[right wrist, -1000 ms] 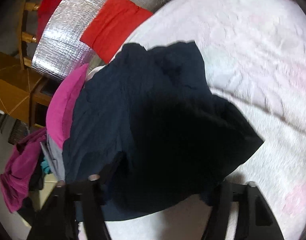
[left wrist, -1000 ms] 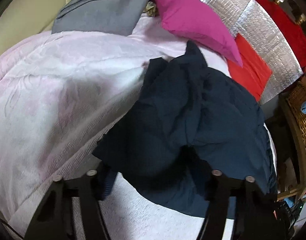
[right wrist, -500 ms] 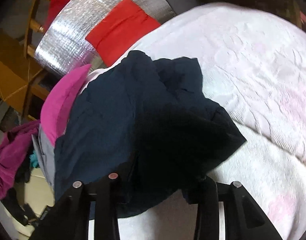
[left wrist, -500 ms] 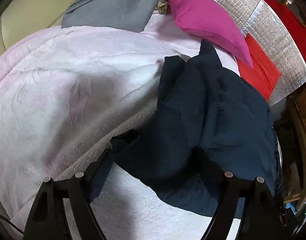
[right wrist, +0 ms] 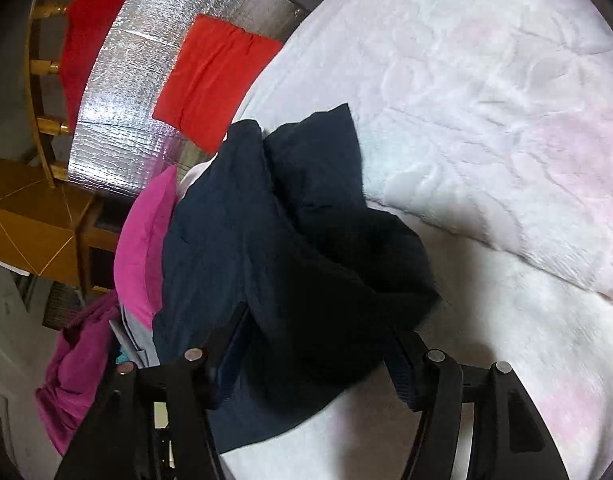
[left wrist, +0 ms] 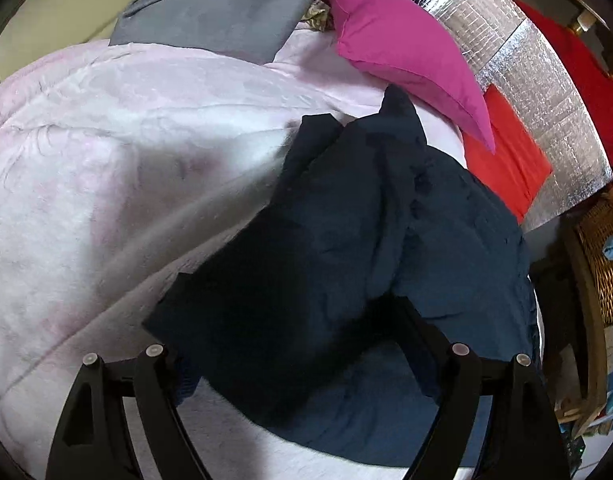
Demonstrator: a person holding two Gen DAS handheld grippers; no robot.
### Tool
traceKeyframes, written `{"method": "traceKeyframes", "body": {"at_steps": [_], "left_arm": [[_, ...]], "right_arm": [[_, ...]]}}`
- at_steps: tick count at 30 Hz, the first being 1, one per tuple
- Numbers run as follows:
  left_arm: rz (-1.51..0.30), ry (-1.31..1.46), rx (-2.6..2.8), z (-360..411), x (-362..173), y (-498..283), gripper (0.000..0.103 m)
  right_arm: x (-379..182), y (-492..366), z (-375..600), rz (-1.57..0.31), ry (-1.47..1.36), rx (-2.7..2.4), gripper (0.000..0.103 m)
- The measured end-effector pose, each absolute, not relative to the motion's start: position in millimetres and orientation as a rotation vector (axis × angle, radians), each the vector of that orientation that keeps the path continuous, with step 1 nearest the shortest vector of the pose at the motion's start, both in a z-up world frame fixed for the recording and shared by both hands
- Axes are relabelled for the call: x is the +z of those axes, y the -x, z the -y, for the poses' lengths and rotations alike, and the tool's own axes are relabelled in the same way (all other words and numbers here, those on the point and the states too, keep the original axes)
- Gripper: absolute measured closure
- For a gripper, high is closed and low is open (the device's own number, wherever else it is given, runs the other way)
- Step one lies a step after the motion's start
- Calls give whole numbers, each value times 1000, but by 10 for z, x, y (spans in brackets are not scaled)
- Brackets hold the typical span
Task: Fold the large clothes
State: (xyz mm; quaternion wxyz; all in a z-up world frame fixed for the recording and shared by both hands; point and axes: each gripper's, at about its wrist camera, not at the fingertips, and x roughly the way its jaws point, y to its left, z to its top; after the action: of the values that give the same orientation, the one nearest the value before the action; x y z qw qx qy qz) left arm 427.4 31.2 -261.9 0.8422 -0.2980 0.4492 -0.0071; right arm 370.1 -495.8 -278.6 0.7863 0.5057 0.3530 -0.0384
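Left wrist view: your left gripper (left wrist: 302,344) has just been opening, and its fingers (left wrist: 418,328) now stand wide with the dark navy garment (left wrist: 346,240) lying loose between them, no pad pressing on it. Half a second ago a corner of the cloth hung by the left-hand finger; now the folded edge has dropped flat onto the pale pink blanket (left wrist: 106,180) on the bed. I judge that this fold has been laid down and let go. The garment sits from the centre of the view out to 4 o'clock. At 1 o'clock a magenta pillow (left wrist: 402,48) lies just beside its far tip; a grey cloth (left wrist: 226,12) is at 12 o'clock, and a red cloth (left wrist: 502,148) rests on a silver foil sheet (left wrist: 546,92) at 2 o'clock. A wicker basket (left wrist: 602,264) stands off the bed at 3 o'clock.

Right wrist view: your right gripper (right wrist: 314,344) has just been opening too. Its fingers (right wrist: 226,336) are apart and straddle the near bunched edge of the garment, which is still rumpled in thick folds at the centre; I see no clamp on it. Open blanket fills 1 to 4 o'clock, which looks like free room for the next fold. The pillow at 9 o'clock touches the garment's edge and may catch cloth swung that way.
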Motion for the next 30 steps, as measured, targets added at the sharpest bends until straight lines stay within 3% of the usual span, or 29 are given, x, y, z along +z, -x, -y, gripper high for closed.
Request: {"method": "traceKeyframes", "body": {"at_steps": [5, 9, 12, 16, 18, 30], "left_arm": [[-931, 684, -15, -316, -2653, -4354, 20], [-898, 706, -17, -315, -2678, -4410, 35], [-868, 713, -32, -370, -2650, -4363, 58], [-852, 733, -59, -471, -2635, -4329, 71], [-843, 738, -75, -501, -2605, -4296, 78], [-850, 790, -116, -739, -2537, -3884, 83]], "right_arm": [[-2924, -3925, 4947, -771, -1108, -44, 34], [-2910, -3985, 4912, -739, -1089, -46, 36], [-2892, -3981, 4895, -732, -1080, -50, 48], [-2780, -3969, 4826, -696, -1048, -50, 63], [-2741, -3910, 4815, -676, -1054, -51, 65], [-2692, -3529, 4781, -710, -1078, -24, 67]]}}
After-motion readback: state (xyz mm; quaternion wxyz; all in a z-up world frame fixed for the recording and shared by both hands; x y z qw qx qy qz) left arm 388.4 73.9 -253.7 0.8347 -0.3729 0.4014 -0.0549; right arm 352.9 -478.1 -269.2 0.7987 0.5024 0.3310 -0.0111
